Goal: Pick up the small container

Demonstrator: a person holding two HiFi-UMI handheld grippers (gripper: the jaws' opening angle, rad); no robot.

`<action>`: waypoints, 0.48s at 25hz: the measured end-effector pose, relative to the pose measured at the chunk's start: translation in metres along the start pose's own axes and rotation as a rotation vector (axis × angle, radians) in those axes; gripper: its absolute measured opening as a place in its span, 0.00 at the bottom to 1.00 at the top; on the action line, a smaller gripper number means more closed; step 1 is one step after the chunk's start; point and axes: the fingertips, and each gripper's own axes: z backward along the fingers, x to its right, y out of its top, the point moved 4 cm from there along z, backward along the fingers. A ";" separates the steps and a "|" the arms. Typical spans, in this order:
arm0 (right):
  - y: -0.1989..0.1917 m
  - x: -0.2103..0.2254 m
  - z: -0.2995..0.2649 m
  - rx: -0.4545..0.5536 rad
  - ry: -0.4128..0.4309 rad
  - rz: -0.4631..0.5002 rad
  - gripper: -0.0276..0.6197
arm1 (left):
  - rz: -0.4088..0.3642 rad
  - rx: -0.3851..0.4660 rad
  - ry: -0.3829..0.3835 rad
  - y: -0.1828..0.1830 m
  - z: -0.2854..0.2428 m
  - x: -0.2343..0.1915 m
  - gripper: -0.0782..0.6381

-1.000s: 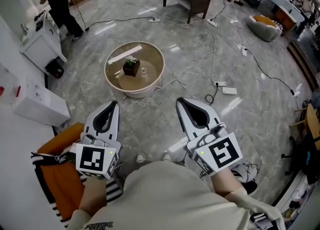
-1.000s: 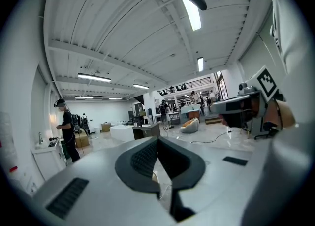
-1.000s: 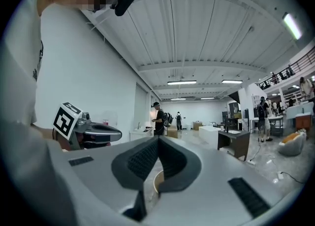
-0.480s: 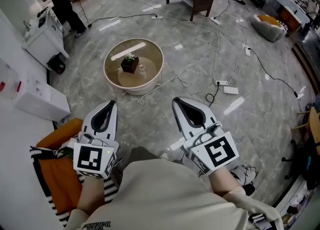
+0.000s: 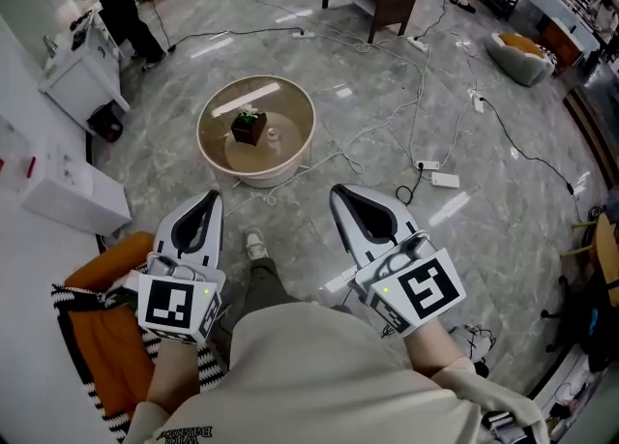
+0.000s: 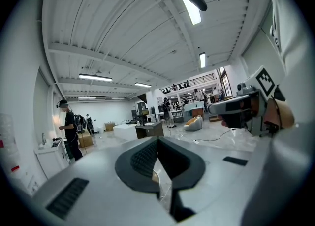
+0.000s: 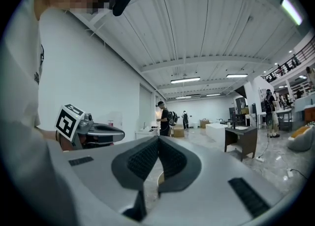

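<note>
Small container (image 5: pixel 274 134) stands on the round tabletop (image 5: pixel 290 105), well ahead of the left gripper (image 5: pixel 212 197) and right gripper (image 5: pixel 338 191), both with fingers (image 6: pixel 142 158) closed together on nothing, and just beside a dark plant pot (image 5: pixel 249 128). It looks light, stiff, probably smooth: pinch gently across its sides

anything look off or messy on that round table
Nothing on the table looks off: the plant and small container sit apart, nothing spilled. Only loose cables sprawl over the floor beyond it.
</note>
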 end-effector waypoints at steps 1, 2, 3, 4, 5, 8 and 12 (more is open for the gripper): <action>-0.001 0.002 -0.005 -0.004 -0.003 0.003 0.04 | 0.003 0.003 -0.004 -0.001 -0.005 -0.003 0.12; -0.002 0.004 -0.011 -0.009 -0.006 0.005 0.04 | 0.006 0.004 -0.008 -0.003 -0.009 -0.008 0.12; -0.004 0.006 -0.018 -0.014 -0.009 0.005 0.04 | 0.008 0.005 -0.013 -0.004 -0.015 -0.012 0.12; -0.004 0.008 -0.024 -0.019 -0.012 0.004 0.04 | 0.009 0.006 -0.018 -0.005 -0.020 -0.018 0.12; -0.005 0.010 -0.032 -0.023 -0.014 0.005 0.04 | 0.011 0.007 -0.021 -0.006 -0.026 -0.024 0.12; -0.006 0.016 -0.058 -0.037 -0.018 0.018 0.04 | 0.016 0.014 -0.024 -0.008 -0.047 -0.048 0.12; -0.006 0.029 -0.098 -0.059 -0.030 0.021 0.04 | 0.023 0.011 -0.037 -0.011 -0.078 -0.080 0.12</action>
